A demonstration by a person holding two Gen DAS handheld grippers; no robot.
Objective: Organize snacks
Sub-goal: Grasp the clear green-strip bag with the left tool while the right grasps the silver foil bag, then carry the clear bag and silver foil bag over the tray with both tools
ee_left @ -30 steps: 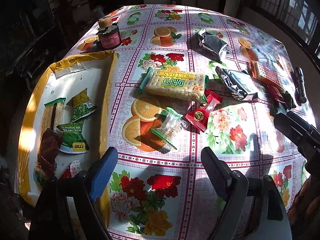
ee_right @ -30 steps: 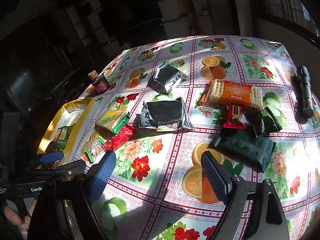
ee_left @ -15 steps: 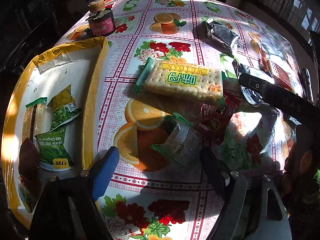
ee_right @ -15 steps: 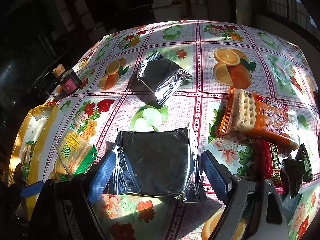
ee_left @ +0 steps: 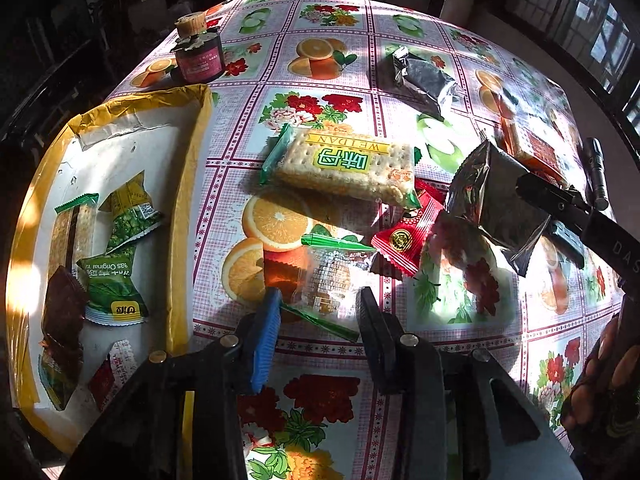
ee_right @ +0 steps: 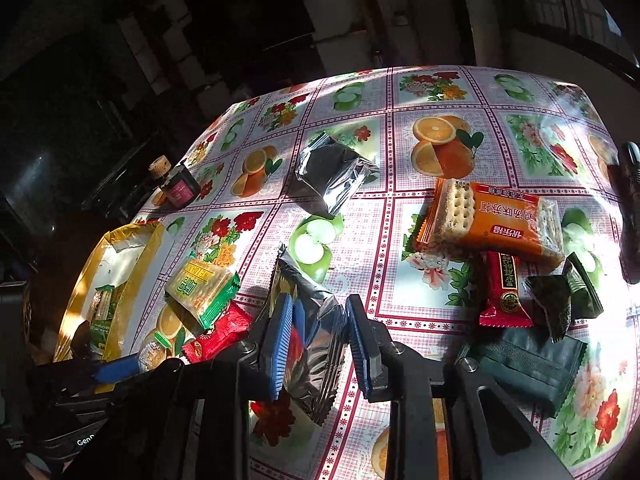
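- Now the right gripper (ee_right: 316, 344) has just been closing its jaws, which clamp a silver foil packet (ee_right: 316, 332), lifted and tilted above the fruit-print tablecloth (ee_right: 416, 280).
- Seen from the left wrist, that packet (ee_left: 492, 200) hangs at 3 o'clock, past the red candy wrapper (ee_left: 404, 240).
- Meanwhile the left gripper (ee_left: 316, 320) has also just been closing; its jaws pinch a clear green-edged biscuit packet (ee_left: 328, 276) lying on the cloth.
- At 12 o'clock from it lies the green cracker pack (ee_left: 344, 164).
- At 9 o'clock sits the yellow-rimmed box (ee_left: 188, 184), holding green pea packets (ee_left: 112, 288).
- Far at 11 o'clock stands a corked jar (ee_left: 198, 56).
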